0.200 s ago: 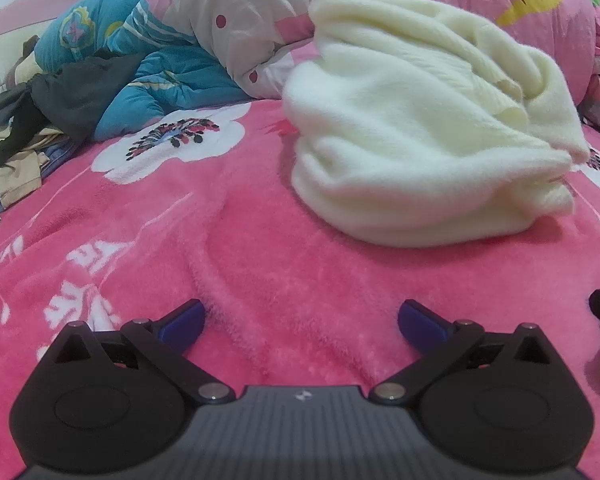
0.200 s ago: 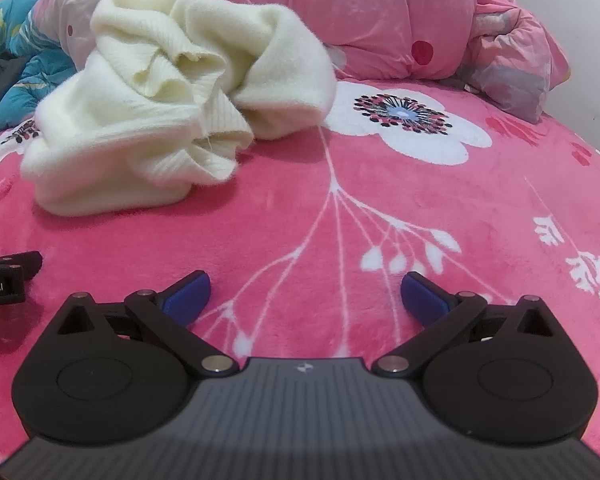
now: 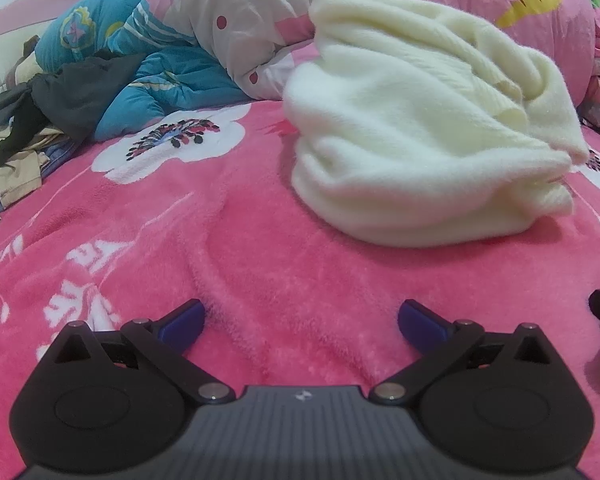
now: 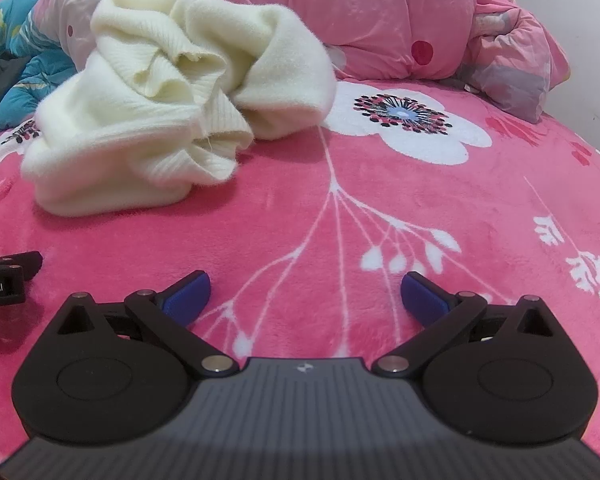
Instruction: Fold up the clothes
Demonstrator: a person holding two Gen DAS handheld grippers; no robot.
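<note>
Both the left gripper and right gripper gape empty over the pink blanket, the crumpled cream sweater ahead, what looks like dark clothing piled far left.

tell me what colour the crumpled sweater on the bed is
Cream sweater, clearest in the right wrist view.

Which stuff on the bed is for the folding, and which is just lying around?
For the folding:
cream sweater, crumpled in a heap
left gripper, fingers wide open, empty
right gripper, fingers wide open, empty
pink flowered blanket, the surface to fold on

Just lying about:
blue quilt
pink quilt
dark clothes pile at the left edge
</note>
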